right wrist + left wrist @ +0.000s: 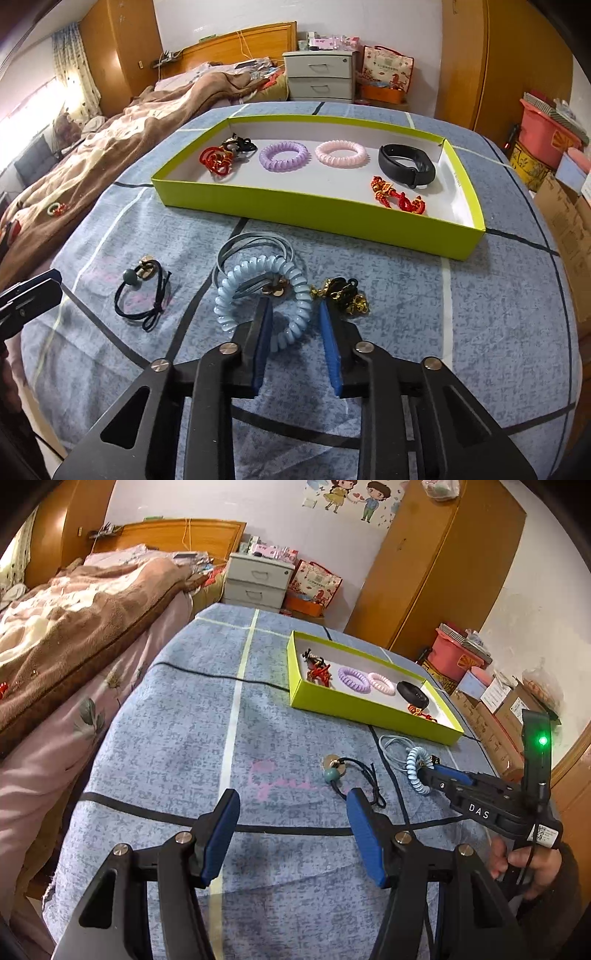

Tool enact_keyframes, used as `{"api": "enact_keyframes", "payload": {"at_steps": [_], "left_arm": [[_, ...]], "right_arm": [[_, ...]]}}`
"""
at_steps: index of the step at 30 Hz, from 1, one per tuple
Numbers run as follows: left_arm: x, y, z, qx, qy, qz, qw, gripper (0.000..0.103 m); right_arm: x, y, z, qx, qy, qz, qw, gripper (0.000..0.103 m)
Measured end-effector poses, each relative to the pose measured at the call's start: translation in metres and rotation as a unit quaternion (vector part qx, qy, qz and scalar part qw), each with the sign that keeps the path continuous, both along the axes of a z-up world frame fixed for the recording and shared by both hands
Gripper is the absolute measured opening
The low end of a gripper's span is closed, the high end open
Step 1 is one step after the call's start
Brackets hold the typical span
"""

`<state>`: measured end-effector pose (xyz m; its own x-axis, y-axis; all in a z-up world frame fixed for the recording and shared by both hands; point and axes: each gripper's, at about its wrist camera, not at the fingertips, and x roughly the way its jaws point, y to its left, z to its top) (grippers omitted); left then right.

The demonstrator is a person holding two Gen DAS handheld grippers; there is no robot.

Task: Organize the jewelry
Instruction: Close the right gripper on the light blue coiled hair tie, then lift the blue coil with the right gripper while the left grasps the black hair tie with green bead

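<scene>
A lime-green tray (306, 212) (351, 709) on the blue cloth holds red knotted pieces, a purple coil tie (283, 155), a pink coil tie (341, 153) and a black band (406, 166). On the cloth in front lie a light-blue coil tie (258, 299) (415, 771), a grey cord loop (251, 247), a black-and-gold piece (343, 295) and a black hair tie with a green bead (144, 291) (343, 775). My right gripper (295, 325) (430, 771) is open, its fingers straddling the near side of the blue coil. My left gripper (291, 812) is open and empty, just short of the black hair tie.
A bed with a brown blanket (74, 620) runs along the left of the table. A white drawer unit (319, 75) stands behind. Wardrobes, a pink bin (454, 653) and cardboard boxes (498, 716) stand to the right.
</scene>
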<state>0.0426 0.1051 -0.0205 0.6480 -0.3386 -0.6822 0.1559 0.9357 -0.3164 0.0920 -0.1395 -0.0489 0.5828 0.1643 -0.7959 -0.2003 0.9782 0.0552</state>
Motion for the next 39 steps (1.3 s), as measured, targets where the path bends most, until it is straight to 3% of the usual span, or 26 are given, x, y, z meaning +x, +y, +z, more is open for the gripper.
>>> {"api": "enact_keyframes", "payload": {"at_steps": [5,20,32,36,39], "left_arm": [[0.006,-0.008,-0.002,0.001,0.011,-0.008,0.9999,0.062],[0.035,-0.041,-0.01,0.022,0.047,-0.061,0.9968,0.062],[0.063,-0.07,-0.016,0.108,0.043,-0.093,0.9889,0.062],[0.062,-0.08,-0.018,0.161,0.031,-0.101,0.9812,0.062],[0.062,-0.08,-0.017,0.162,0.033,-0.103,0.9809,0.062]], "right_arm": [[-0.002,-0.002,0.0,0.002,0.001,-0.003,1.0,0.011],[-0.019,-0.019,0.019,0.052,-0.017,-0.003,0.998,0.009],[-0.029,-0.022,0.04,0.042,-0.043,-0.015,0.998,0.01],[-0.027,-0.022,0.04,0.043,-0.044,-0.012,0.998,0.01],[-0.025,-0.022,0.042,0.046,-0.047,-0.01,0.998,0.01]]}}
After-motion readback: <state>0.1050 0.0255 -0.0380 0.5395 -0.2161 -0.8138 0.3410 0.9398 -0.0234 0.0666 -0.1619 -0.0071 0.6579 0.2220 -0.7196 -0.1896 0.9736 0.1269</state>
